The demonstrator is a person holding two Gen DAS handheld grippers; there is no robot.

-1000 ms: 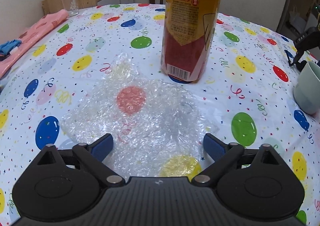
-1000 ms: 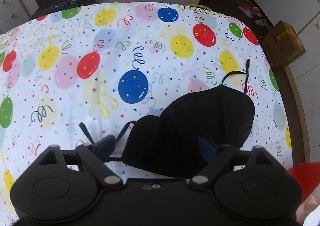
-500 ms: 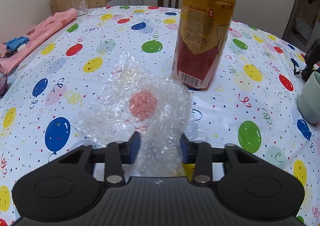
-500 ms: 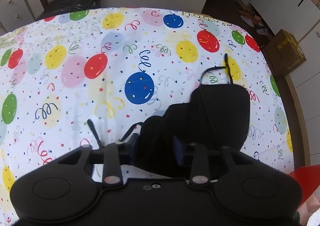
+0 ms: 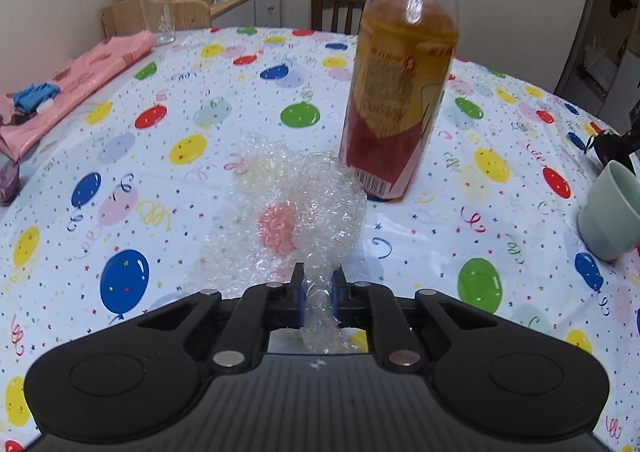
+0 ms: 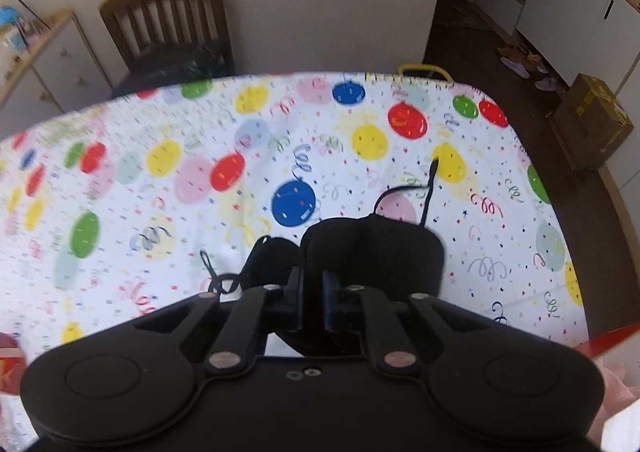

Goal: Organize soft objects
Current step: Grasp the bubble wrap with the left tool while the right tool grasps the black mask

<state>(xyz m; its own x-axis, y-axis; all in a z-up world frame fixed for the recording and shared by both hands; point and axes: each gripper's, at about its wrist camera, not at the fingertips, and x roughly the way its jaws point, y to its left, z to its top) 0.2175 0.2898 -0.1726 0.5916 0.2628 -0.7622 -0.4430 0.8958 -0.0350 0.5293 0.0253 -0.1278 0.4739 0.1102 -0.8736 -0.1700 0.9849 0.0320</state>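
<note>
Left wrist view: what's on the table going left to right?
Pink cloth → drinking glass → bubble wrap, pinched in the left claw → drink bottle → pale green cup.

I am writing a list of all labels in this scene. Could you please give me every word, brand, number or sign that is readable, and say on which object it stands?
Tall clear plastic bottle of amber drink: its yellow and red label carries printed text and a barcode, too blurred to read.
Clear drinking glass: a white printed mark, too small to read.
Brown cardboard box: yellow markings, not readable.
Nothing else bears text.
</note>
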